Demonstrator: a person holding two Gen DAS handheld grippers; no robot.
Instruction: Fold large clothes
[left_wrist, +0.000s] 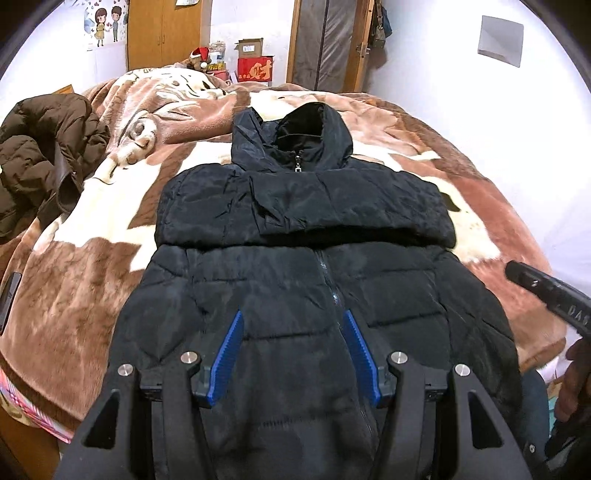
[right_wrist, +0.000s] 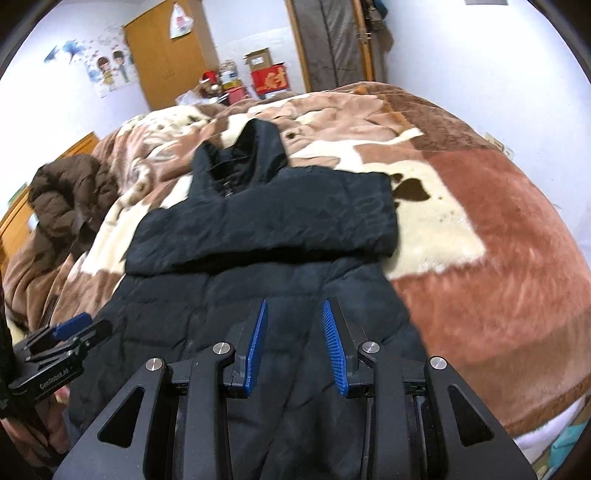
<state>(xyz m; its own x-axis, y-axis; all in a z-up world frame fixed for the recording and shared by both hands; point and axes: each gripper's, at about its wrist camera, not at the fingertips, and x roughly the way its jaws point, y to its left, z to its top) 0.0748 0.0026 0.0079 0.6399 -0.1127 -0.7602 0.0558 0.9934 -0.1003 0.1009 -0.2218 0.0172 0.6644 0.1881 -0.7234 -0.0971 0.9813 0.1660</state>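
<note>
A black hooded puffer jacket (left_wrist: 295, 280) lies front up on the bed, hood at the far end, both sleeves folded across the chest. It also shows in the right wrist view (right_wrist: 258, 258). My left gripper (left_wrist: 293, 317) hovers open and empty over the jacket's lower front near the zipper. My right gripper (right_wrist: 294, 308) hovers open and empty over the jacket's lower right part. The right gripper shows at the right edge of the left wrist view (left_wrist: 543, 291). The left gripper shows at the left edge of the right wrist view (right_wrist: 70, 332).
A brown and cream plush blanket (left_wrist: 92, 266) covers the bed. A brown puffer coat (left_wrist: 40, 162) lies crumpled at the bed's left side. Boxes (left_wrist: 255, 68) and clutter stand beyond the bed's far end. A wooden wardrobe (left_wrist: 166, 33) and a door (left_wrist: 328, 40) are behind.
</note>
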